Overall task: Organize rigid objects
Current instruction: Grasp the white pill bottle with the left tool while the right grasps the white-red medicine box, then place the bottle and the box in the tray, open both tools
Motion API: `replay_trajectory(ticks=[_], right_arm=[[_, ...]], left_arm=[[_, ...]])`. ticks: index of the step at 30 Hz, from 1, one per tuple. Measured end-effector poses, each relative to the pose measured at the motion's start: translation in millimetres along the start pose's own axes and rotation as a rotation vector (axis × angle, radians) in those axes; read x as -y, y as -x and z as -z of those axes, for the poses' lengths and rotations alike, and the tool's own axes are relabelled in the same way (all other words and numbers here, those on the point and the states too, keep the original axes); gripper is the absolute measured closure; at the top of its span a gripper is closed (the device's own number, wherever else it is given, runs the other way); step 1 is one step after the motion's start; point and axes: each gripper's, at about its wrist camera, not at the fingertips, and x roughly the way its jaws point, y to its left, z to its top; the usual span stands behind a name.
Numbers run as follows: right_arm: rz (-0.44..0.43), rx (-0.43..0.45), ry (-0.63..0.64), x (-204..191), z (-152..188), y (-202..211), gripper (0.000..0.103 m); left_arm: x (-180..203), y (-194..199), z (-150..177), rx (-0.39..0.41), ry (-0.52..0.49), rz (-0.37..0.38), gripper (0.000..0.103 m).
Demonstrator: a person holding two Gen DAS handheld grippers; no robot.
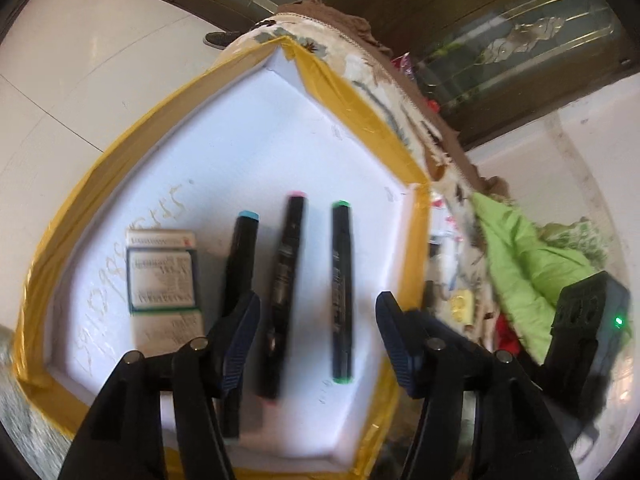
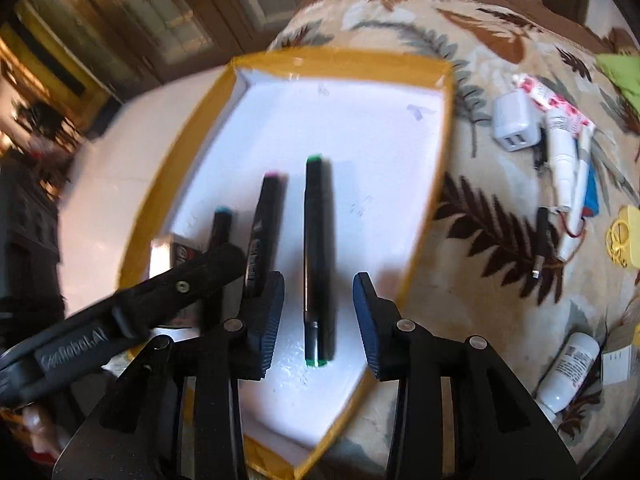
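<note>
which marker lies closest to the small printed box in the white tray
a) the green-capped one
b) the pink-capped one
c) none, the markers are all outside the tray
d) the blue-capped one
d: in the left wrist view the blue-capped marker lies right beside the small box inside the tray, with the pink-capped marker next and the green-capped marker farthest.

I've got the tray (image 1: 72,216) as my landmark on the table (image 2: 460,280). Inside it, three markers lie side by side: one (image 1: 240,264) left, one (image 1: 286,280) middle, one (image 1: 342,292) right. A small box (image 1: 162,276) sits left of them. Right of the tray lie a charger (image 2: 514,124) and a bottle (image 2: 568,372).
</note>
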Motion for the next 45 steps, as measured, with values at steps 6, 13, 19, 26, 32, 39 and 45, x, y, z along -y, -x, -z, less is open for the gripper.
replay_trajectory(ticks=[6, 13, 19, 26, 32, 39, 45], right_arm=[[-0.013, 0.171, -0.324, 86, 25, 66, 0.067], [0.129, 0.305, -0.772, 179, 90, 125, 0.058], [0.134, 0.225, -0.949, 221, 102, 108, 0.056], [0.145, 0.216, -0.966, 234, 92, 99, 0.056], [0.133, 0.163, -1.002, 246, 91, 84, 0.056], [0.125, 0.216, -0.944, 240, 85, 93, 0.063], [0.088, 0.304, -0.938, 242, 86, 105, 0.063]], left_arm=[[47, 0, 31, -0.029, -0.084, 0.071, 0.041], [100, -17, 75, -0.105, -0.231, 0.088, 0.041], [112, -25, 91, -0.127, -0.308, 0.053, 0.041], [109, -36, 94, -0.148, -0.306, 0.041, 0.041], [123, -46, 99, -0.158, -0.363, -0.002, 0.041], [175, -92, 107, -0.248, -0.540, -0.071, 0.039], [187, -144, 118, -0.349, -0.575, -0.099, 0.040]])
